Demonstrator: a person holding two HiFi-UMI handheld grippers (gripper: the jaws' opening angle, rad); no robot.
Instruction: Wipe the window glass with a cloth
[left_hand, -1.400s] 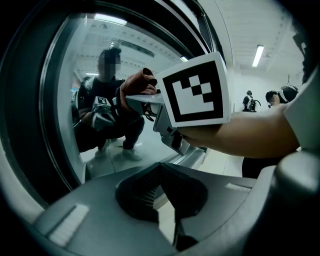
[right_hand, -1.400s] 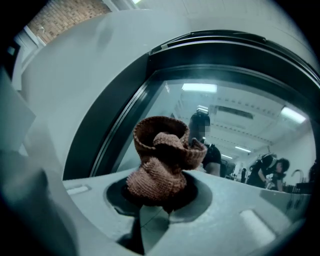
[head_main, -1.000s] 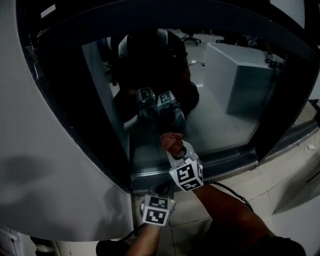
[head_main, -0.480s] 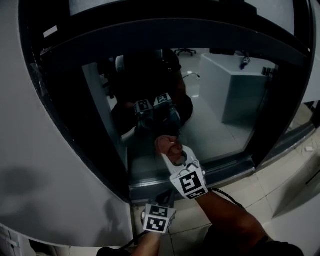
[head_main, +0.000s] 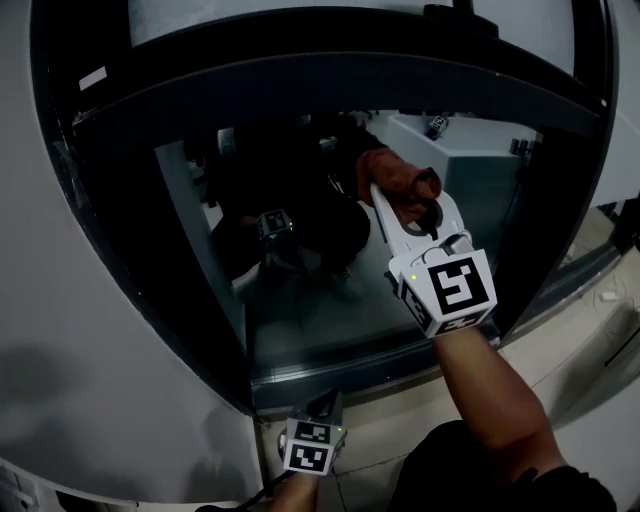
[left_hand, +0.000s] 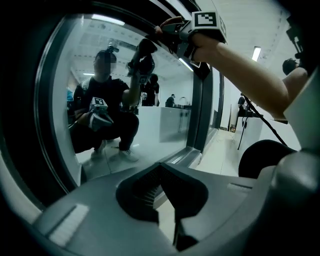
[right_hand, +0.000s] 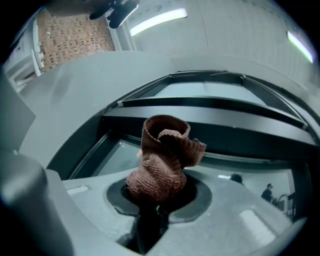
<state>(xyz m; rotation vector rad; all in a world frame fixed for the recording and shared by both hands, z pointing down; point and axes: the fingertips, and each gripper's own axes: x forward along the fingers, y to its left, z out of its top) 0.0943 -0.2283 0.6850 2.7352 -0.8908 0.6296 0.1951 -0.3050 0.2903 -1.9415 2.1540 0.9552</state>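
A crumpled reddish-brown cloth (head_main: 398, 187) is pinched in my right gripper (head_main: 396, 212), which is shut on it and raised against the upper right of the window glass (head_main: 320, 300). In the right gripper view the cloth (right_hand: 163, 162) stands up out of the shut jaws of the right gripper (right_hand: 155, 202), with the glass (right_hand: 120, 152) just beyond. My left gripper (head_main: 324, 408) hangs low under the window's bottom edge. In the left gripper view the left gripper (left_hand: 167, 195) is shut on nothing, and the raised right gripper (left_hand: 182, 37) shows at the top.
A thick dark frame (head_main: 300, 80) rings the glass, set in a curved grey panel (head_main: 90, 330). The pane reflects a crouching person (left_hand: 102, 117) and the grippers. Pale floor tiles (head_main: 590, 320) lie below right, with a cable near my arm.
My right gripper has lifted the cloth from low at the middle of the pane up and to the right. The left gripper has stayed low under the window.
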